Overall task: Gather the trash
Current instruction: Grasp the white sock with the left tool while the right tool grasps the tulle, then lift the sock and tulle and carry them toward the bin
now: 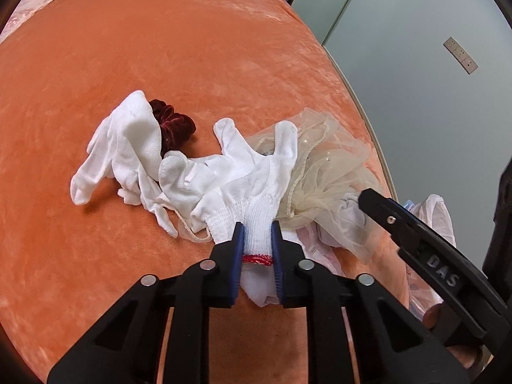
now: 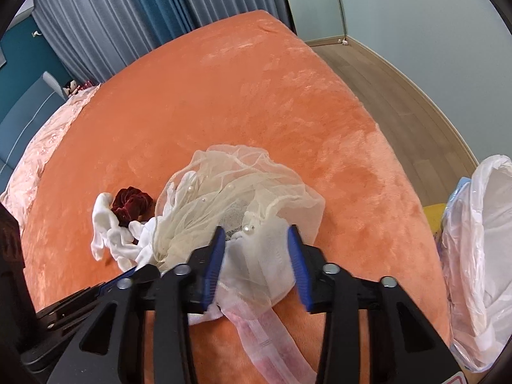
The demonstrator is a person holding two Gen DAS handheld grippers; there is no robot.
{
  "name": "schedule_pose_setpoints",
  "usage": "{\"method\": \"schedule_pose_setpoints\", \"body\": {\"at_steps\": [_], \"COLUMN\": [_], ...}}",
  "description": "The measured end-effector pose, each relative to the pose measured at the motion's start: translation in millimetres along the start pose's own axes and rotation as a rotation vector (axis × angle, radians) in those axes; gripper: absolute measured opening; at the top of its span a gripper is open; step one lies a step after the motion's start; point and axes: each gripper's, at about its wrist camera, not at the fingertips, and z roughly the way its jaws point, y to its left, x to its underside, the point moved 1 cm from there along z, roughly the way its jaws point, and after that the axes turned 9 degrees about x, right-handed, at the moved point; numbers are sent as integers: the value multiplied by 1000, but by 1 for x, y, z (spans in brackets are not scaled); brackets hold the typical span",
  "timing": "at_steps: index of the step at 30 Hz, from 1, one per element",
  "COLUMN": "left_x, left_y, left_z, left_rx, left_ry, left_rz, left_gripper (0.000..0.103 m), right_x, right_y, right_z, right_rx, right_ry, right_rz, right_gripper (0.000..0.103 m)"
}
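A pile of cloth items lies on an orange bed [image 1: 160, 48]. My left gripper [image 1: 257, 227] is shut on the ribbed, red-edged cuff of a white knit glove [image 1: 252, 176]. A second white glove [image 1: 124, 147] and a dark red velvet scrunchie [image 1: 174, 124] lie to its left. A cream tulle piece with pearls [image 1: 326, 172] lies to the right. In the right wrist view my right gripper [image 2: 257, 236] is open, its jaws on either side of the tulle piece [image 2: 236, 192] and the white cloth under it. The scrunchie [image 2: 131, 203] and gloves [image 2: 108, 230] lie left of it.
A white plastic trash bag [image 2: 480, 240] hangs open off the bed's right edge, over wooden floor [image 2: 400, 96]. A pink lace cover [image 2: 41, 150] lies along the bed's far left. Curtains [image 2: 112, 16] hang behind the bed. The right gripper's body [image 1: 432, 256] shows in the left wrist view.
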Motion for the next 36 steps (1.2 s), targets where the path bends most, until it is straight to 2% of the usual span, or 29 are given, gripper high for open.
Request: {"method": "schedule_pose_setpoints", "body": {"at_steps": [1, 3, 4, 8, 16, 22, 27, 36], "left_x": [-1, -2, -3, -6, -7, -3, 3, 20], "left_y": [0, 2, 2, 0, -34, -81, -129, -201], "left_z": [-2, -8, -10, -28, -80, -125, -155, -174], "left_rx": [-1, -8, -9, -11, 7, 46, 77, 114], "left_ry": [-3, -20, -25, -60, -143, -199, -246, -272], "left_rz": [1, -1, -3, -11, 25, 90, 163, 263], "left_gripper": [11, 9, 9, 8, 8, 8, 8, 8], "right_x": [1, 4, 5, 6, -12, -26, -28, -15], "right_y": [2, 4, 6, 2, -10, -31, -57, -115], "right_z": [2, 1, -2, -24, -104, -173, -220, -281], "right_rx": [-2, -7, -5, -37, -86, -101, -79, -22], "right_ry": [9, 14, 6, -34, -190, -318, -400, -494], "right_rz": [-8, -26, -32, -17, 1, 33, 55, 111], "right_gripper": [16, 7, 6, 6, 5, 5, 5, 5]}}
